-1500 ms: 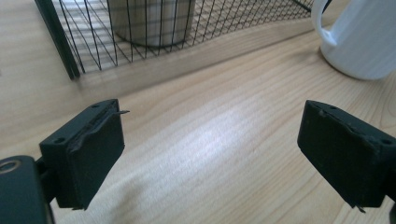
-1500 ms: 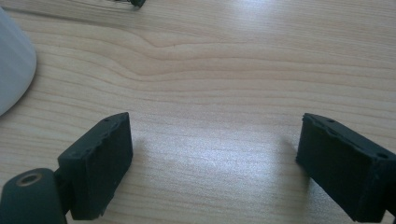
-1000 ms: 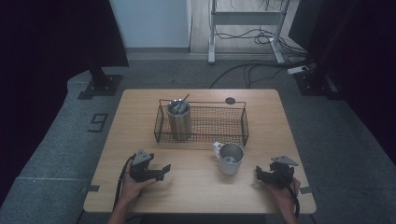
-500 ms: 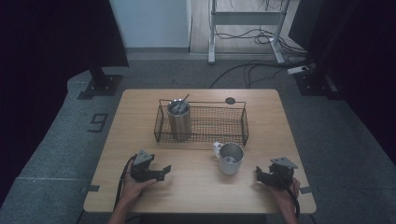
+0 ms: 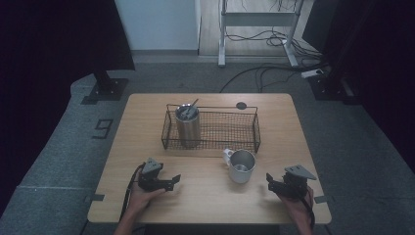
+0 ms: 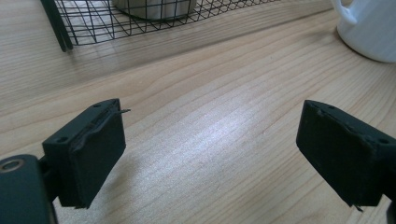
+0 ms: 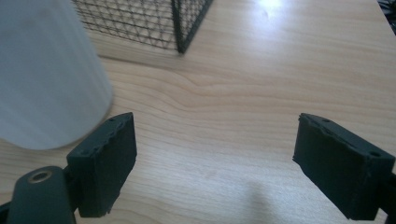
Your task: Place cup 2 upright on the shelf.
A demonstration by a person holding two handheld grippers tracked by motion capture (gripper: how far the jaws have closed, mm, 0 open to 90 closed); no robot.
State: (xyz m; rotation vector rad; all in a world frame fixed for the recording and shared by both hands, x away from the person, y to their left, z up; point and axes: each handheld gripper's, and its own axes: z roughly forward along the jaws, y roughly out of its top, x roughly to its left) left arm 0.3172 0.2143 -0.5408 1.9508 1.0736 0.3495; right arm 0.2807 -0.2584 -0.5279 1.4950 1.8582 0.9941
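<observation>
Wooden bench (image 5: 147, 205) on grey floor, dark room around it. White mug (image 5: 242, 166) stands upright near the bench's front middle, handle turned toward the wire basket (image 5: 211, 131) just behind it, apart from it. Mug sits between the two hands, nearer the right gripper (image 5: 272, 181), whose jaws point toward it without touching. In the right gripper view the mug (image 7: 44, 74) rises just past the left jaw, outside the gap; bare wood lies between the jaws, which stand spread, having just been closing with nothing between them. Left gripper (image 5: 173, 180) rests farther off, jaws spread over bare wood; in the left gripper view the mug (image 6: 369, 28) is well beyond them at upper right. Steel tumbler (image 5: 187, 125) with utensils stands in the basket's left end.
</observation>
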